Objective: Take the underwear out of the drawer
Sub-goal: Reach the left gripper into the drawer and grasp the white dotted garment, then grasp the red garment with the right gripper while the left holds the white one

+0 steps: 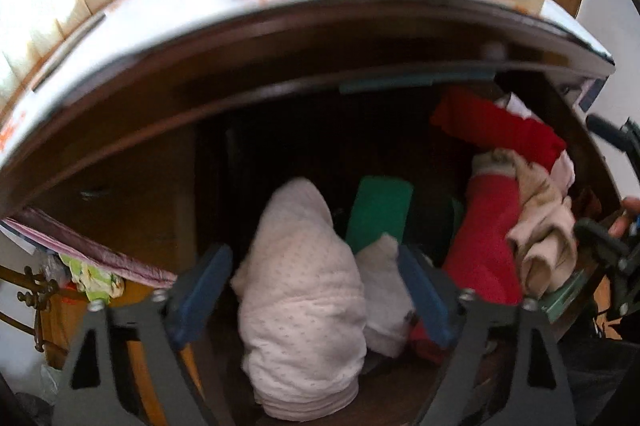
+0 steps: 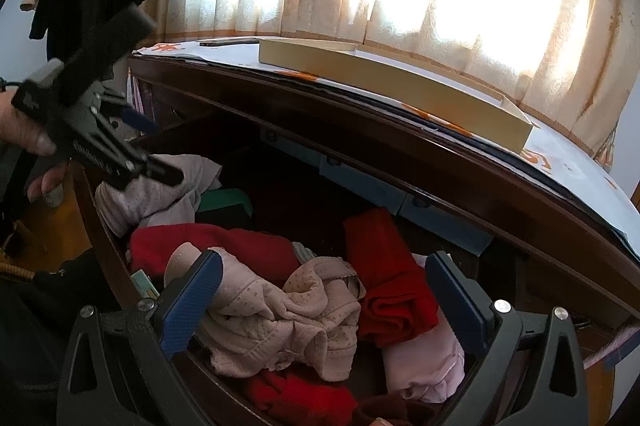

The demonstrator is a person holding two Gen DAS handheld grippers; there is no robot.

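A: How many garments lie in the drawer (image 2: 108,246)?

B: I count three red folds, two pale pink dotted pieces, one green block (image 1: 378,212) and a small white roll; more may hide beneath.

A: And the underwear?

B: The pink roll (image 1: 300,306) is soft, quilted, speckled with tiny dots. It stands at the drawer's near left, between the blue pads of the left tool (image 1: 316,294), which straddles it part-open, with gaps on both sides.

A: The other tool?

B: The right tool (image 2: 320,300) is spread wide over the crumpled pink heap (image 2: 288,322), gripping nothing.

A: Room to move?

B: The worktop (image 2: 560,162) overhangs the drawer's dark back; the front half lies open above. One long box (image 2: 392,86) sits on top.
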